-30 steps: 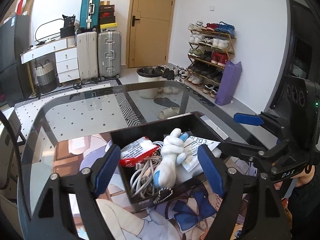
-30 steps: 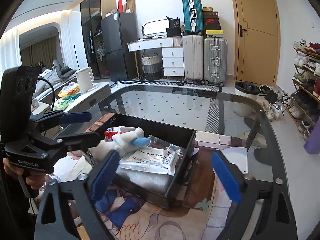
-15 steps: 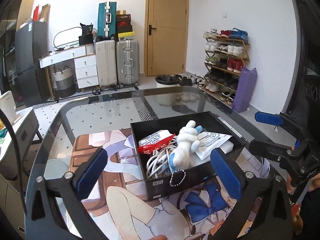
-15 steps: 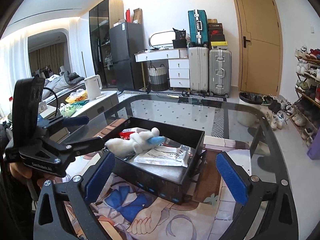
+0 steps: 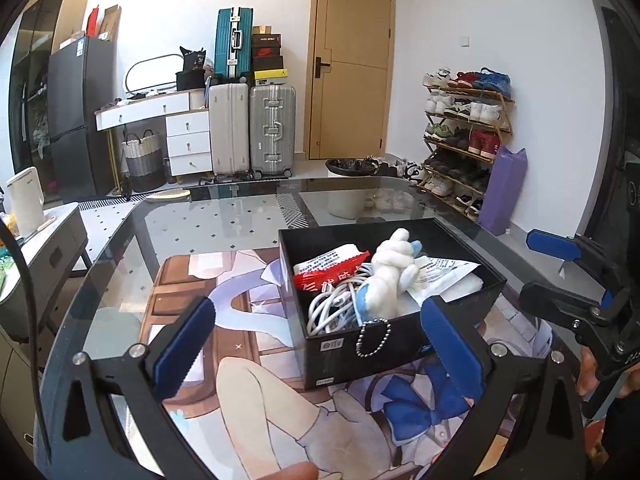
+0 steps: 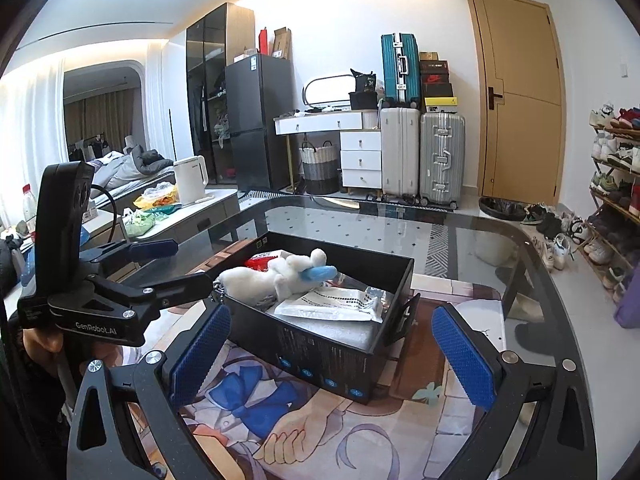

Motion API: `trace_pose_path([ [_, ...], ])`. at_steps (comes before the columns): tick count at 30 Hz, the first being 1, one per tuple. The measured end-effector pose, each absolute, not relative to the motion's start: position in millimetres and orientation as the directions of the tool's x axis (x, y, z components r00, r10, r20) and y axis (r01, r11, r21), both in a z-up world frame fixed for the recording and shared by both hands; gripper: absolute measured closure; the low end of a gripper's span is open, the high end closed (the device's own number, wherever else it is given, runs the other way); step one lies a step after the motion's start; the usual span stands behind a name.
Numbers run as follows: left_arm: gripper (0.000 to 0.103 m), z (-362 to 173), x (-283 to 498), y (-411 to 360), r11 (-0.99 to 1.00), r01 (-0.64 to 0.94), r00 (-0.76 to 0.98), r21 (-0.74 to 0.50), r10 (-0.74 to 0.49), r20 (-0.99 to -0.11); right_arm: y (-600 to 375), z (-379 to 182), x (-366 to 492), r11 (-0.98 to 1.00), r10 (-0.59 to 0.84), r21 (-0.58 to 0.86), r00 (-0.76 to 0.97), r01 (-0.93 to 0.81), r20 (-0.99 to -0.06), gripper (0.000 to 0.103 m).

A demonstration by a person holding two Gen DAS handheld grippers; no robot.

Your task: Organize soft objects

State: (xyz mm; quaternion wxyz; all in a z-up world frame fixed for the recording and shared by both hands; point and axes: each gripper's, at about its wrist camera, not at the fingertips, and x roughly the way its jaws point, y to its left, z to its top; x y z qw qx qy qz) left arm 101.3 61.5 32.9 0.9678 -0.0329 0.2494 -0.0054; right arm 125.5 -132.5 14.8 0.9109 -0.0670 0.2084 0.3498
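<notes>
Box (image 5: 394, 346) holds one plush toy (image 5: 386, 280), one cable bundle (image 5: 334, 308).

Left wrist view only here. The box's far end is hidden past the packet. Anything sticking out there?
Observer: Yes. An end flap of the box hangs open outward at that corner.
Operator: What's between the packet and that end wall?
Observer: A crinkled clear-silver pouch, partly under the packet.
Operator: Any markings on the box's right outer side?
Observer: A row of blue round icons along its lower edge.
</notes>
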Motion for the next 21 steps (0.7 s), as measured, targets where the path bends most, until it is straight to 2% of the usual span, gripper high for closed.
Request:
trace_pose_path([
  [21, 0.000, 26.4, 100.0, 58.3, 0.999, -0.042, 0.891, -0.027, 0.026, -0.454, -138.2, 6.9, 111.2, 0.734, 0.634, 0.013, 0.680, -0.679, -0.369, 0.001],
])
